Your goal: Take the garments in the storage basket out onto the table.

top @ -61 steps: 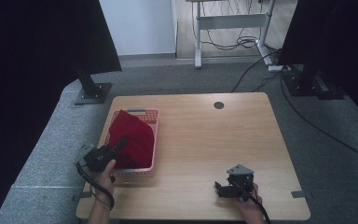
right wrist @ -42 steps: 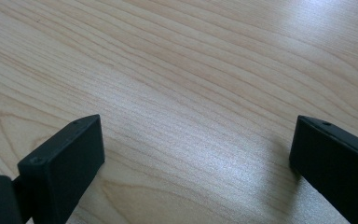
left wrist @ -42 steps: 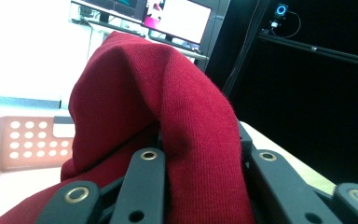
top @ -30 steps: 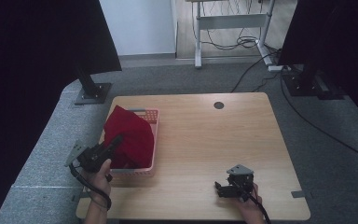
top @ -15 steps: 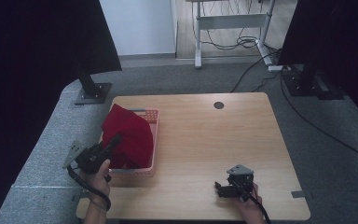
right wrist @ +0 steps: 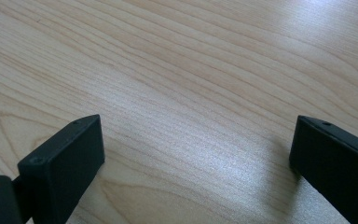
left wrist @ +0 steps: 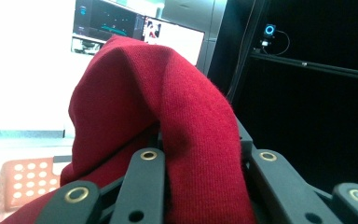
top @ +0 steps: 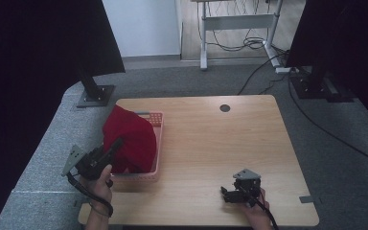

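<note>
Pale wooden table (top: 211,143), grey carpet (top: 43,158), dark curtains (top: 33,52)

A basket (top: 156,143) sits at the desk's (top: 230,143) left edge, cloth (top: 129,139) heaped in it; the left hand-held gripper (top: 112,148) lower left of frame, the right hand-held gripper (top: 227,194) near the desk's bottom edge, well apart

Red knit cloth (left wrist: 186,116), perforated plastic basket (top: 156,143), matt wood-grain table (top: 220,143).

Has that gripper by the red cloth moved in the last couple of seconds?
Yes. The left gripper, fingers shut on the red cloth, has pulled back toward the table's near-left edge, beside the pink basket, lifting the cloth.
</note>
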Available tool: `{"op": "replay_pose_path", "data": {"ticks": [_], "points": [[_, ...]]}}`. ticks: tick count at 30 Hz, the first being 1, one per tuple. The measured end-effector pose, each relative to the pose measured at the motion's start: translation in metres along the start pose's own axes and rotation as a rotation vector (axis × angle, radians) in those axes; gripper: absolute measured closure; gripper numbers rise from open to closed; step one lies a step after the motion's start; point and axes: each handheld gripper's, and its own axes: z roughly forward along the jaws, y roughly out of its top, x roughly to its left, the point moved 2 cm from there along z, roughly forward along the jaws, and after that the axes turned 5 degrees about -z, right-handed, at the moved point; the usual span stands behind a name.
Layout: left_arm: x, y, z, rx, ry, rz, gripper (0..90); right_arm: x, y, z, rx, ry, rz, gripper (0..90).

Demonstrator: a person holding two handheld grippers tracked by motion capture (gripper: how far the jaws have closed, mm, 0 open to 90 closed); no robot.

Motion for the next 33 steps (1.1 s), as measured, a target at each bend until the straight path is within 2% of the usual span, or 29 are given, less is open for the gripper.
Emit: {"op": "replay_pose_path", "data": {"ticks": [13,21,27,33], "points": [[-0.005,0.005,-0.005,-0.026,-0.009,0.003,74.0,0.000,0.000,0.000,0.000,0.000,0.000,2.8],[-0.009,0.010,-0.009,-0.043,-0.005,0.022,74.0,0.000,0.000,0.000,0.000,0.001,0.000,2.8],[-0.013,0.013,-0.011,-0.053,-0.022,0.020,74.0,0.000,0.000,0.000,0.000,0.001,-0.001,2.8],[-0.017,0.014,-0.012,-0.061,-0.020,0.035,73.9,0.000,0.000,0.000,0.000,0.001,-0.001,2.8]]}}
